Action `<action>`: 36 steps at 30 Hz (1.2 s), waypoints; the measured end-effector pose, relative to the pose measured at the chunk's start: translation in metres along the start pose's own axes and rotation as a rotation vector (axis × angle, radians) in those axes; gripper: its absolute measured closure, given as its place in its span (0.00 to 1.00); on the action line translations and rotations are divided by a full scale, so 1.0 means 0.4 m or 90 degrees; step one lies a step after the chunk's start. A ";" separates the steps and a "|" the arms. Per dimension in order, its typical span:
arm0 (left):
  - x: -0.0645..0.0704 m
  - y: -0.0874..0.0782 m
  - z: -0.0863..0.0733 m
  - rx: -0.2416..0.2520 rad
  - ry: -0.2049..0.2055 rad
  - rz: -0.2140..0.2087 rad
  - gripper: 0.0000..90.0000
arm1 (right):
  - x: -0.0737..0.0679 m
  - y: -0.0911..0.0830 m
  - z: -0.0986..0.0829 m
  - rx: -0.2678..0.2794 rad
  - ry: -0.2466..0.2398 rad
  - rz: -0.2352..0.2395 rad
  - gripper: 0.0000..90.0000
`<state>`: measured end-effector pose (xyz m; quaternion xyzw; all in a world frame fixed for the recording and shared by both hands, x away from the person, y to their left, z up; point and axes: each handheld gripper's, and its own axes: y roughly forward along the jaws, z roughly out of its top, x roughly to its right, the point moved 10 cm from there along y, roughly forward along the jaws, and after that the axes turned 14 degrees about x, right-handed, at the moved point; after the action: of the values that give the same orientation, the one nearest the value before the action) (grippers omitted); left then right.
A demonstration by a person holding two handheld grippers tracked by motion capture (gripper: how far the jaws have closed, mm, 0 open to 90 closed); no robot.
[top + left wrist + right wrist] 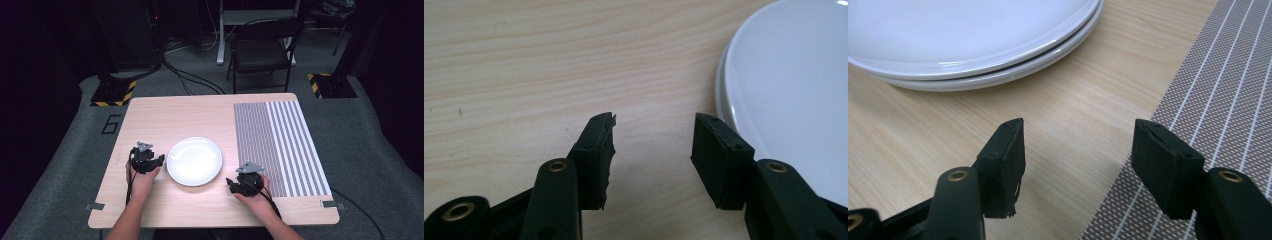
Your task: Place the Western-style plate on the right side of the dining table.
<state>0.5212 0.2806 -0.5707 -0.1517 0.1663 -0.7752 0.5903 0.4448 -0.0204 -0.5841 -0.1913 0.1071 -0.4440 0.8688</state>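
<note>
With both grippers, left and right, gaping empty at the 9 and 4 o'clock rims of the stacked plates mid-table, pinch the top rim firmly: glazed, slippery, breakable.

Dark room, grey carpet, folding chair, perhaps black.

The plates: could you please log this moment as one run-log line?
plates: two stacked, on table | mat: bare | left gripper: open, beside plates | right gripper: open, between plates and mat
</note>
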 end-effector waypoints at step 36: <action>0.076 0.005 0.054 -0.020 -0.106 -0.116 0.71 | 0.001 0.034 0.062 -0.003 0.027 -0.033 0.57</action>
<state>0.5244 0.2491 -0.5508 -0.2392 0.1144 -0.8076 0.5268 0.4638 -0.0074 -0.5674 -0.1864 0.1220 -0.4699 0.8542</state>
